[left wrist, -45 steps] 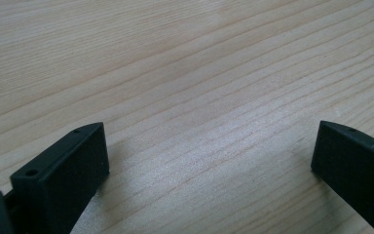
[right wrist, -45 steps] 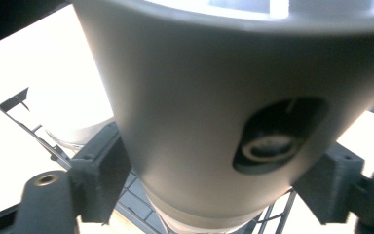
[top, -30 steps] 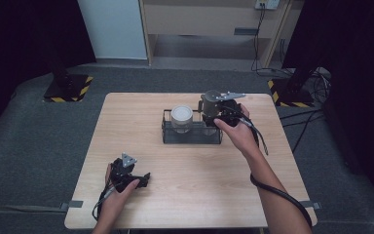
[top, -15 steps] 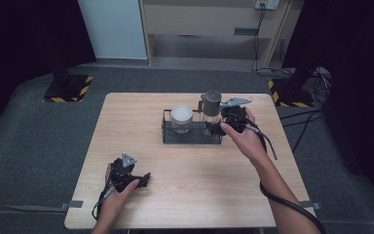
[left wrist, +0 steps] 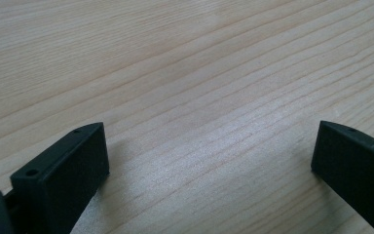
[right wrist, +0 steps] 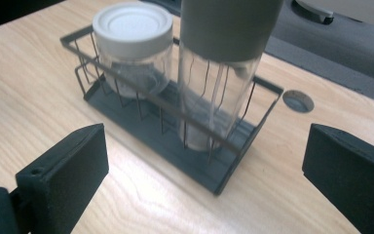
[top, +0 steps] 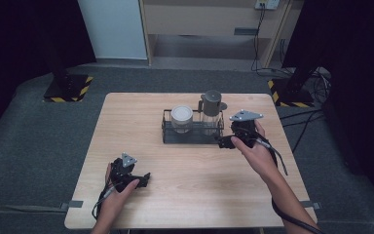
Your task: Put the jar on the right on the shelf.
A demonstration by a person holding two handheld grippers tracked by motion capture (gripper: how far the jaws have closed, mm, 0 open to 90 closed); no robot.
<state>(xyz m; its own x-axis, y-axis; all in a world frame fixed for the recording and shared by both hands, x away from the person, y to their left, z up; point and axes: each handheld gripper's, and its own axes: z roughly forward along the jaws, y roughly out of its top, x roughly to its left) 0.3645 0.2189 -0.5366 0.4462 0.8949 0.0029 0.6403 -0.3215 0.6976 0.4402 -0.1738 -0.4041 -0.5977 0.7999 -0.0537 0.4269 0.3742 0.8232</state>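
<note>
Rack (top: 193,138) of dark wire sits just above the middle of the high view, on the pale wooden worktop (top: 185,195); in it stand two containers, a short clear jar with a white lid (top: 181,117) toward the left and a tall clear bottle with a grey cap (top: 211,111) toward the right, both upright and side by side. Right tongs (top: 225,143) hover at the rack's right end, close to it but holding nothing; in the right gripper view their jaws are spread wide at the lower corners of the frame, with the bottle (right wrist: 224,63) and the jar (right wrist: 133,46) well ahead between them, and a small round hole in the worktop (right wrist: 298,101) beyond the rack (right wrist: 185,141). Left tongs (top: 144,178) rest low at the lower left of the high view, well apart from the rack; in the left gripper view their jaws are also spread, with bare wood grain (left wrist: 199,97) between them.

Judging by how things lie, the placing looks done: both containers stand in the rack and neither tongs grip anything. Little seems left beyond drawing the right hand clear, unless more is meant for the rack.
</note>
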